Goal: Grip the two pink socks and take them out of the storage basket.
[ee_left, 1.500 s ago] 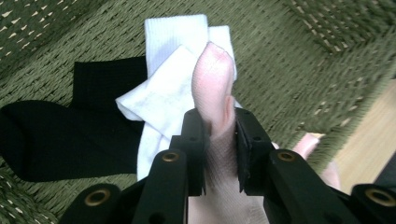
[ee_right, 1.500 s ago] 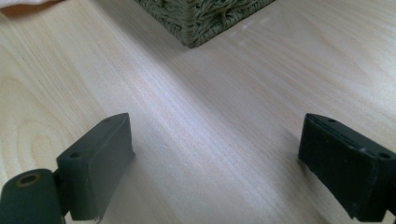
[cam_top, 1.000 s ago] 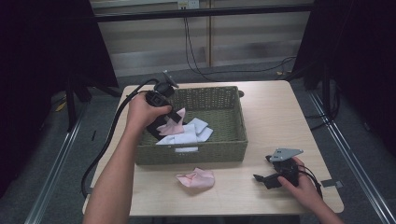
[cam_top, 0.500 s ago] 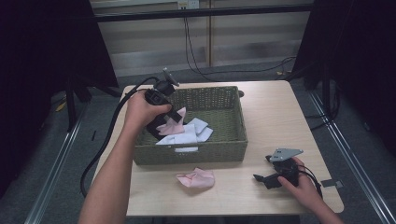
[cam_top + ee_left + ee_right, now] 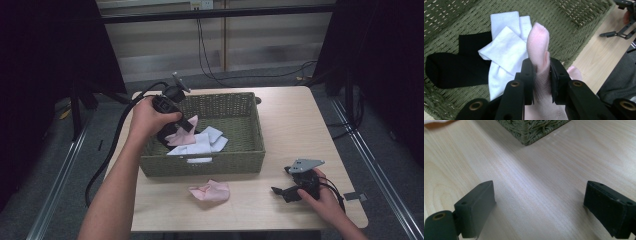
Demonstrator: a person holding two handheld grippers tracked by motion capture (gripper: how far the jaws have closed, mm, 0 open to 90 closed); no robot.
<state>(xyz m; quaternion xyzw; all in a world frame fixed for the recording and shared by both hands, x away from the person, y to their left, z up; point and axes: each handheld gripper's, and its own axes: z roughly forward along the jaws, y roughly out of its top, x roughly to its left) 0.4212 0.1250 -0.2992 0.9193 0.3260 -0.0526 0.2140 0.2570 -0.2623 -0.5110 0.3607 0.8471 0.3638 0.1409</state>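
- Socks are the business at hand: a pink sock (image 5: pixel 537 42) is pinched between the jaws of the left gripper (image 5: pixel 541 72), held above the inside of the basket (image 5: pixel 250 150), near its left wall.
- Held that way, the sock hangs free over the basket floor, probably so it can drop among the others.
- White socks (image 5: pixel 504 47) and a black sock (image 5: pixel 451 67) already lie on the basket floor, the white overlapping the black.
- Another pink sock (image 5: pixel 210 191) lies on the table (image 5: pixel 300 120), just beside the basket's front wall, toward the near edge.
- Near the table's front right corner the right gripper (image 5: pixel 539 207) rests low with jaws wide, empty, likely waiting for that sock.
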